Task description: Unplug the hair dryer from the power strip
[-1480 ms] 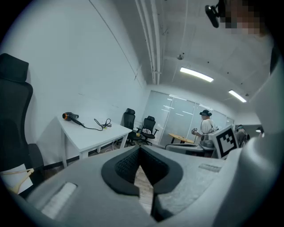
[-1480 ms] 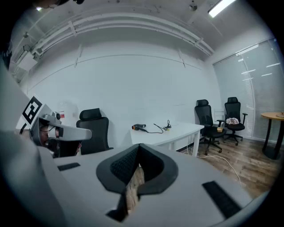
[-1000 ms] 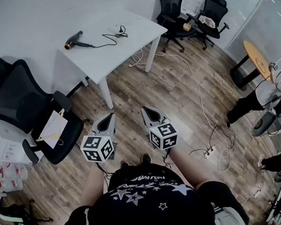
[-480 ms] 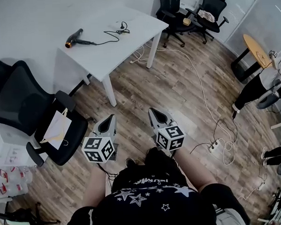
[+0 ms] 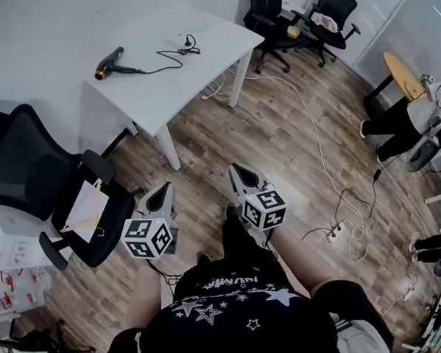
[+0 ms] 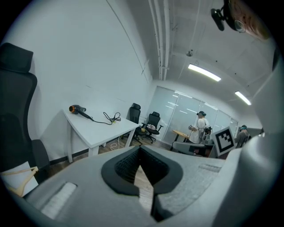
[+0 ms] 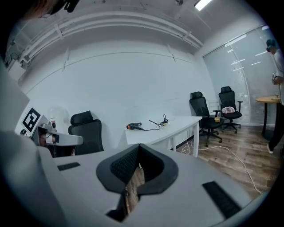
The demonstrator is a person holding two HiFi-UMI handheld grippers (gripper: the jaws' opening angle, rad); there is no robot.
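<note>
Hair dryer (image 5: 108, 65) on white table (image 5: 186, 74), at far side of the room, well apart from both grippers. Long axis roughly left to right along the table's far edge, orange end at left, black cord (image 5: 159, 64) going right to a small coil (image 5: 188, 44) near the table's right corner. Cannot tell whether the plug in that coil sits in any socket; no power strip to be made out on the tabletop. On wooden floor (image 5: 277, 139) at right, a small white block (image 5: 332, 236) among loose cables, possibly the power strip, but too small to say. Left gripper (image 5: 164, 190) near and low, pointing toward the table; jaws closed tip to tip, nothing between. Right gripper (image 5: 235, 169) near it, same heading; jaws also closed and empty. From the jaws, hair dryer far and to the left, coil almost straight ahead. Seems left gripper nearer to the dryer body, right gripper nearer to the plug end. Probably needs an approach to the table first, then opening of one pair of jaws.
</note>
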